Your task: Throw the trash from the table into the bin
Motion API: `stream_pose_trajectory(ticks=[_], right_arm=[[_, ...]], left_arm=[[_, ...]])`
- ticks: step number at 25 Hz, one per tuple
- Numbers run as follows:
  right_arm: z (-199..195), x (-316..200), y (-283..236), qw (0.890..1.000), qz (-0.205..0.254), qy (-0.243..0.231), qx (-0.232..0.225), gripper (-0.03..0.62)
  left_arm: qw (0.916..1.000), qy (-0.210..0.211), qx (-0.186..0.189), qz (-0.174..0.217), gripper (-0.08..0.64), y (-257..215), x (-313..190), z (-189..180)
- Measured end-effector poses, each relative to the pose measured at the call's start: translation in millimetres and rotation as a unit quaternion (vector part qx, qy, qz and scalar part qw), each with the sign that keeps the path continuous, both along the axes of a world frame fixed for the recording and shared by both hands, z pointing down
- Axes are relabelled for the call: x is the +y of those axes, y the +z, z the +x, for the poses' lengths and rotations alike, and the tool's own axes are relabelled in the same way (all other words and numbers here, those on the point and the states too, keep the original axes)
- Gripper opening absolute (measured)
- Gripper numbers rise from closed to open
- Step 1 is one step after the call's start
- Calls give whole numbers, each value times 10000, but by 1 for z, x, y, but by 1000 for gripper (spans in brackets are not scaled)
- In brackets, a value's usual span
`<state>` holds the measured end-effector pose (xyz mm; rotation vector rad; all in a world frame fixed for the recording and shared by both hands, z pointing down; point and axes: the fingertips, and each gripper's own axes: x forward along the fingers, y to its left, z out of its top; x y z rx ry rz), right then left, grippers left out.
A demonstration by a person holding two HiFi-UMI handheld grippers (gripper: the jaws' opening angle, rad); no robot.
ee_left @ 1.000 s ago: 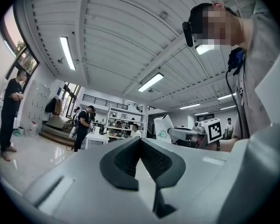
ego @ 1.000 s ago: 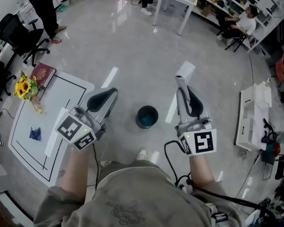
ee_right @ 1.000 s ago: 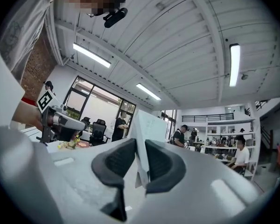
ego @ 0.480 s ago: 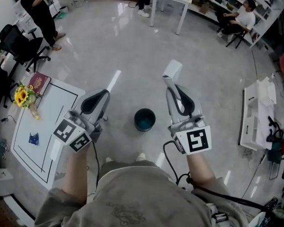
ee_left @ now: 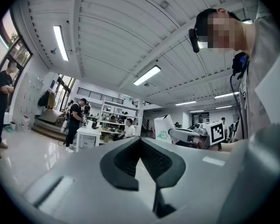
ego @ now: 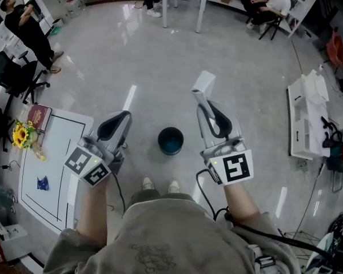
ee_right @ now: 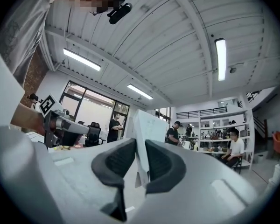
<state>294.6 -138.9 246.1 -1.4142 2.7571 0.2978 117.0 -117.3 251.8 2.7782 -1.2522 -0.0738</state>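
- Now the white carton point(ego: 204, 83) is pinched in the right claw point(ego: 200, 103).
- The bin point(ego: 170, 140) sits on the floor between both claws.
- The left claw point(ego: 123, 116) is closed and empty.
- A blue scrap point(ego: 43, 182) lies on the desk point(ego: 48, 150).

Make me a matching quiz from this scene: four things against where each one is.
Things:
1 carton
2 bin
3 blue scrap
4 sunflowers

Places:
A on the floor
B at the table edge, beside the red book
C in the right gripper
D lying alone on the table

Pairs: 1-C, 2-A, 3-D, 4-B
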Motion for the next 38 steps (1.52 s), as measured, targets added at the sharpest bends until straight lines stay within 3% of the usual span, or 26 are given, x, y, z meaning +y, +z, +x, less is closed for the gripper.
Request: stream_pose_trajectory(ticks=[9,22,31,38], right_arm=[[7,9,6,9984,-179,534,47,67],[-1,18,15,9967,-339,714,191,67],[-24,-19,46,9955,-594,569,470,67],[-52,-73,105,9916,-1056,470,579,67]], left_arm=[[9988,467,104,-120,-2,6,-6,2],[9977,657,80,-169,-2,8,-7,-11],[9974,643,35,-324,-2,42,-43,-27],[9957,650,116,-651,-2,106,-92,-44]])
